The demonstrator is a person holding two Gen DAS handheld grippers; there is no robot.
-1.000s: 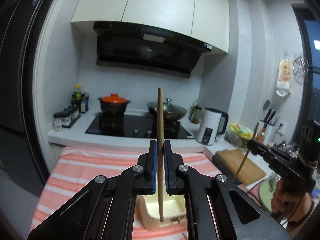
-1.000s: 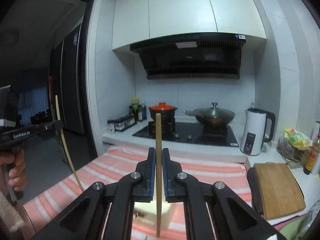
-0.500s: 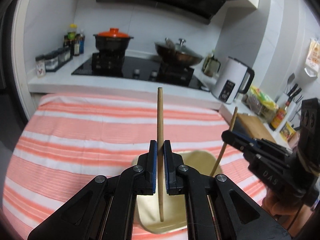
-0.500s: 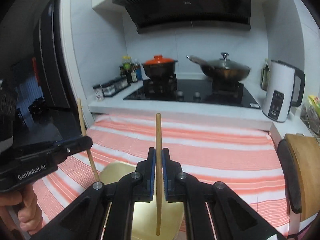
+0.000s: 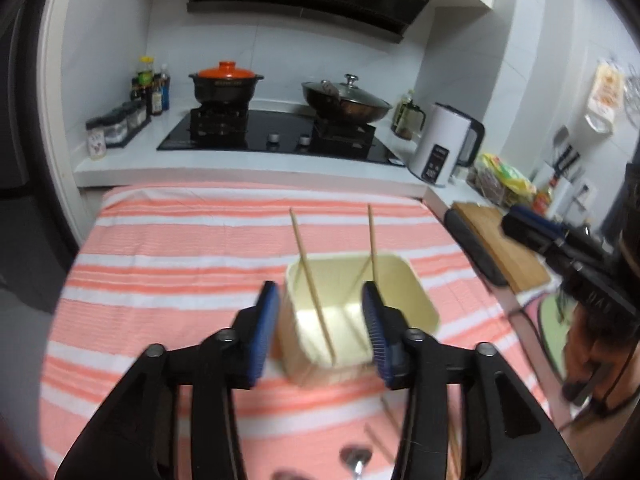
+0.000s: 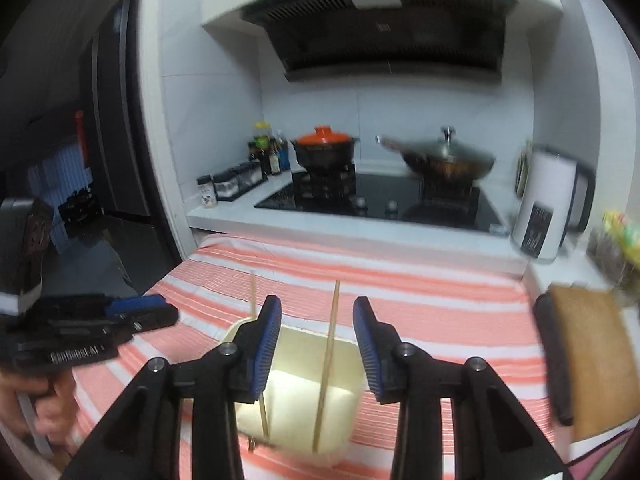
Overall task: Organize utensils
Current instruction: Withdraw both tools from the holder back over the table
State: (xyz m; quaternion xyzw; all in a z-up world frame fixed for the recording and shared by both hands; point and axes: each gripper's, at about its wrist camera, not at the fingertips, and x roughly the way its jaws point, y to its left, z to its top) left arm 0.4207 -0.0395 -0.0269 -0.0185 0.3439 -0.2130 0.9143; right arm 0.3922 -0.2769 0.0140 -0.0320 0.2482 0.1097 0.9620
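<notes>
A cream container (image 5: 400, 280) stands on the striped cloth, with two wooden chopsticks leaning inside it. My left gripper (image 5: 319, 292) hovers just above the container's near rim. Its jaws are opening, and the left chopstick (image 5: 308, 264) stands free in the gap, touching neither pad. My right gripper (image 6: 316, 312) is over the same container (image 6: 340, 412). Its jaws are also opening, and the other chopstick (image 6: 330, 340) stands loose between them. Each gripper shows in the other's view: the right gripper (image 5: 520, 222) and the left gripper (image 6: 160, 308). A blurred spoon (image 5: 354, 458) and more chopsticks (image 5: 380, 444) lie on the cloth nearest me.
The orange-and-white striped cloth (image 5: 180, 264) covers the table. Behind it are a hob with an orange-lidded pot (image 5: 226, 84) and a lidded wok (image 5: 346, 100). A white kettle (image 5: 444, 152) and a wooden cutting board (image 5: 500, 240) are at the right, spice jars (image 5: 116, 124) at the left.
Both grippers came down over the cream container and went from shut on a chopstick each to open. The two chopsticks now stand loose in the container.
</notes>
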